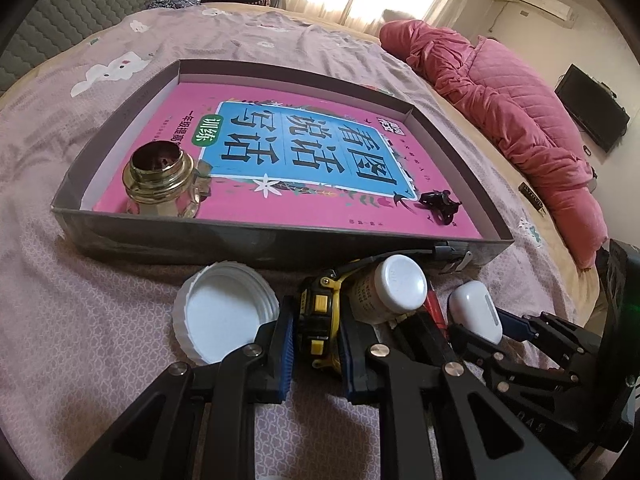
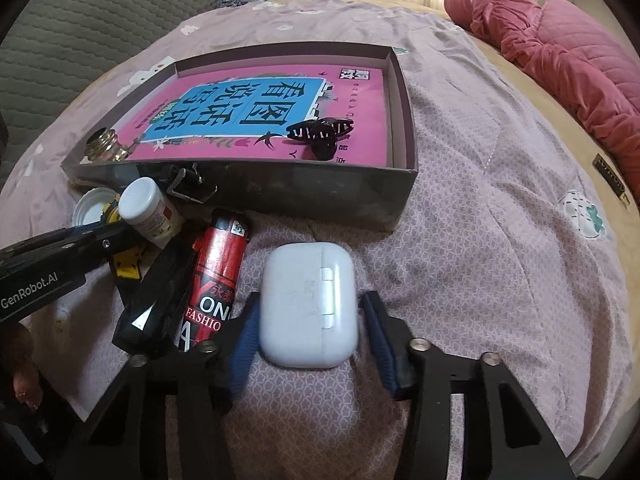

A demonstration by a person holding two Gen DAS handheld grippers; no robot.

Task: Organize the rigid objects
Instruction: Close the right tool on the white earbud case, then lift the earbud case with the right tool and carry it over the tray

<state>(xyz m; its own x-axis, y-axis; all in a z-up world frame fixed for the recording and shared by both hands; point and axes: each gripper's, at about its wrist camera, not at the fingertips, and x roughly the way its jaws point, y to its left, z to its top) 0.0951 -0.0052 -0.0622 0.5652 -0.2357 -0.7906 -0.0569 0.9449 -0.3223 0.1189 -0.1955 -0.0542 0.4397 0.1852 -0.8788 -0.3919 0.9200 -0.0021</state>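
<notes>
Grey box (image 1: 280, 236): holds pink book, glass jar (image 1: 162, 184), hair clip (image 2: 320, 132)
Left gripper (image 1: 316, 332): clamped on yellow tape measure (image 1: 320, 312)
Right gripper (image 2: 308, 320): half-wide, straddling white earbud case (image 2: 306, 304); contact unclear
Left over: cap (image 1: 224, 316), pill bottle (image 2: 148, 212), lighter (image 2: 216, 276)
Hidden: black item beside lighter, unidentifiable

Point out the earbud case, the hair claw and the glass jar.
earbud case (image 2: 306, 304), right wrist view, middle of its face
hair claw (image 2: 320, 132), right wrist view, its body
glass jar (image 1: 162, 184), left wrist view, its threaded neck
</notes>
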